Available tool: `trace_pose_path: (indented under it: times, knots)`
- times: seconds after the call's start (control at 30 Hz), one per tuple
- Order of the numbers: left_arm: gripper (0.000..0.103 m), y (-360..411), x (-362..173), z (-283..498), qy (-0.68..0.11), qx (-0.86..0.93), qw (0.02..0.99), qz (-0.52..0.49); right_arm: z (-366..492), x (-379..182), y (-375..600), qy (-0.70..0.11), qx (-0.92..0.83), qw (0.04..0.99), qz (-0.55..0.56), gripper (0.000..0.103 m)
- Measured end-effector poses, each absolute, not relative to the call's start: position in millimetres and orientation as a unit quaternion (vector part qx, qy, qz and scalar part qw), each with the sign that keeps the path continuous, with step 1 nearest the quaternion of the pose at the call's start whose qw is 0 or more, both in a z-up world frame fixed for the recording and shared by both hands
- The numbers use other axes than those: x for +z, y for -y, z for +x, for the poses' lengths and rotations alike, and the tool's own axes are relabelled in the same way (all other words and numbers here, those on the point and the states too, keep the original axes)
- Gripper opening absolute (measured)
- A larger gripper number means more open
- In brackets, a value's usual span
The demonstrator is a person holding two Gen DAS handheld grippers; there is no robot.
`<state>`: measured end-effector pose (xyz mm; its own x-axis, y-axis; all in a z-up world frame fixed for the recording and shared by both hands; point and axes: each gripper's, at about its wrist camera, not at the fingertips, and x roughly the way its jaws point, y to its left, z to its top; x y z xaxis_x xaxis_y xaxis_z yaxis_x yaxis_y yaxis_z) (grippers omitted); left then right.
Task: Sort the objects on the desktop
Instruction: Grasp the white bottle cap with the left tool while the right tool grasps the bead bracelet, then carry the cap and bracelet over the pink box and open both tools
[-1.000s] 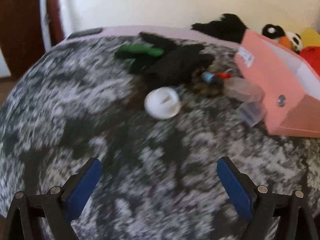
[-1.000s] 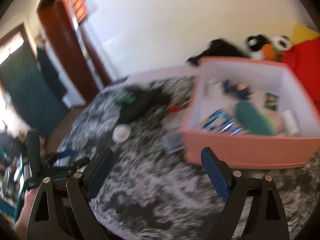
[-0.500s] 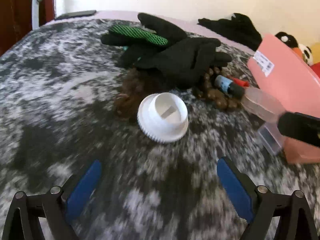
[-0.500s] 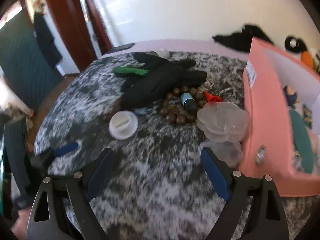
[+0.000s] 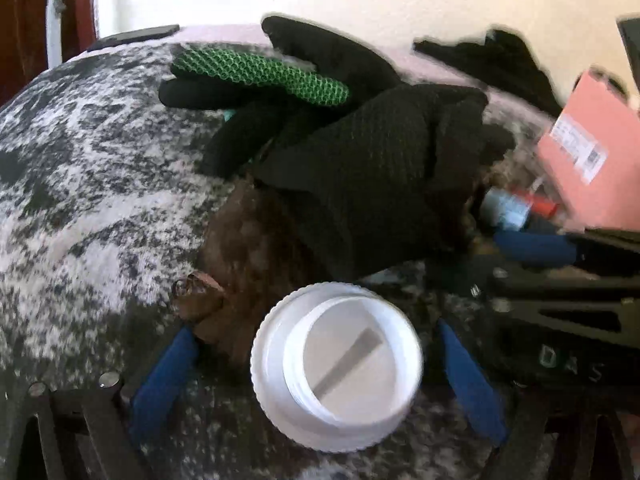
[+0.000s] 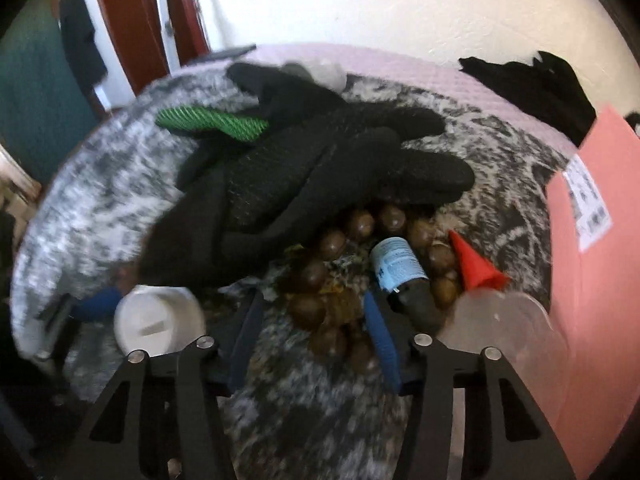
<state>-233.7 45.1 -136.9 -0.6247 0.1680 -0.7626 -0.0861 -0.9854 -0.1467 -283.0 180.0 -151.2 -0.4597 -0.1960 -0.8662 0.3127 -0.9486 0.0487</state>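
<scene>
the white ribbed cap [image 5: 336, 368] sits between the closing left tool [image 5: 320, 376]; the closing right tool [image 6: 312, 340] straddles brown beads [image 6: 320, 320] at twelve o'clock, gripping nothing.

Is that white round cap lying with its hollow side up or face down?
Hollow side up. The white cap shows its open inside, with inner rings and a flat floor, and its ribbed rim rests on the mottled cloth.
</scene>
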Motion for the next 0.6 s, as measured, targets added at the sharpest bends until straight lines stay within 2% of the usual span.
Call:
trace_pose_path:
  times: [0.03,0.07,0.1,0.17,0.33,0.6]
  knots:
    - [0.065,-43,-135,-234,0.050,0.901,0.074,-0.424,-284,-153,-181,-0.057,-0.854,0.148,0.495,0.045]
    - [0.057,-42,-133,-233,0.053,0.903,0.078,-0.419,-284,-153,-181,-0.059,-0.857,0.145,0.491,0.040]
    - [0.057,-37,-131,-229,0.065,0.902,0.086,-0.418,-284,-153,-182,-0.061,-0.860,0.143,0.486,0.036]
    - [0.057,-26,-127,-221,0.091,0.899,0.101,-0.416,-274,-146,-184,-0.053,-0.865,0.148,0.477,0.021]
    - [0.057,-9,-110,-178,0.107,0.904,0.106,-0.400,-236,-122,-196,-0.020,-0.872,0.172,0.458,0.020]
    - [0.057,-1,-69,-110,0.091,0.918,0.107,-0.371,-150,-80,-217,0.059,-0.872,0.220,0.433,0.020]
